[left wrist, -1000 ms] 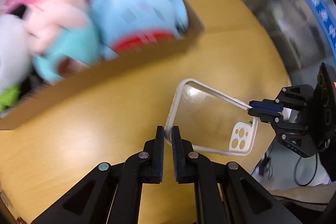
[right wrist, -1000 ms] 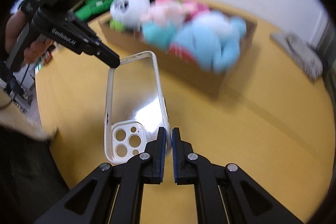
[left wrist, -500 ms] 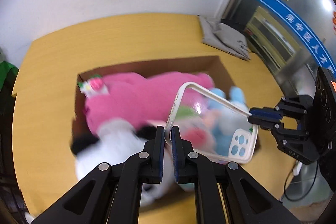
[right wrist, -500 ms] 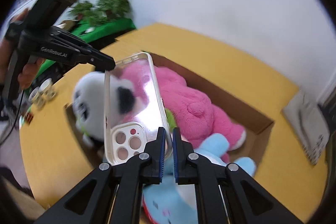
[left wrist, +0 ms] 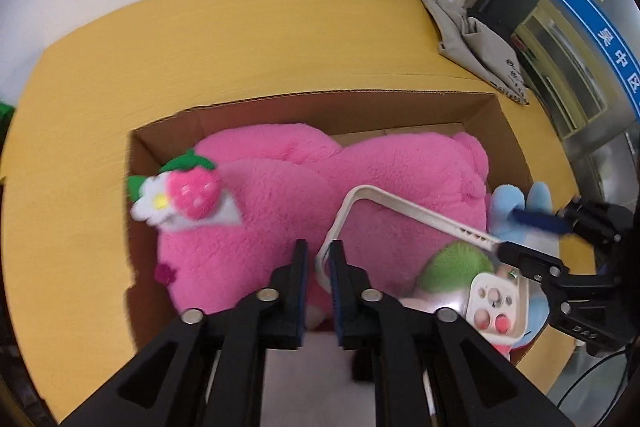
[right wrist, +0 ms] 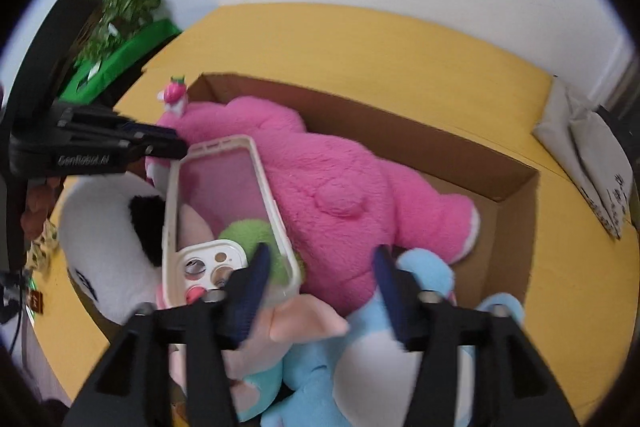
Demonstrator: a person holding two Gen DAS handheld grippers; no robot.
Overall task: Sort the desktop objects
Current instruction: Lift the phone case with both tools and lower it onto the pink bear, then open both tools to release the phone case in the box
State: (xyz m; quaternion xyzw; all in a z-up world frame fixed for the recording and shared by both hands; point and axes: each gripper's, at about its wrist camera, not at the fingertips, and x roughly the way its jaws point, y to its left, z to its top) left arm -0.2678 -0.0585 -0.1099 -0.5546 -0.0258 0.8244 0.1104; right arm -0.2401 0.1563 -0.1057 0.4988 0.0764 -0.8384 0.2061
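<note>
Yellow desktop (left wrist: 280, 39) lay under a cardboard box (left wrist: 400, 107) of plush toys. Both the left gripper (left wrist: 319, 259) and right gripper (right wrist: 320, 267) were opening, releasing the phone case (right wrist: 224, 211) they had carried over, dropping it onto the pink plush (right wrist: 340, 195).

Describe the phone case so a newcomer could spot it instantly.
Find the cardboard box on the yellow table, packed with plush toys. Above the big pink plush lies the phone case: the only hard, see-through item, white-rimmed with camera cut-outs.
</note>
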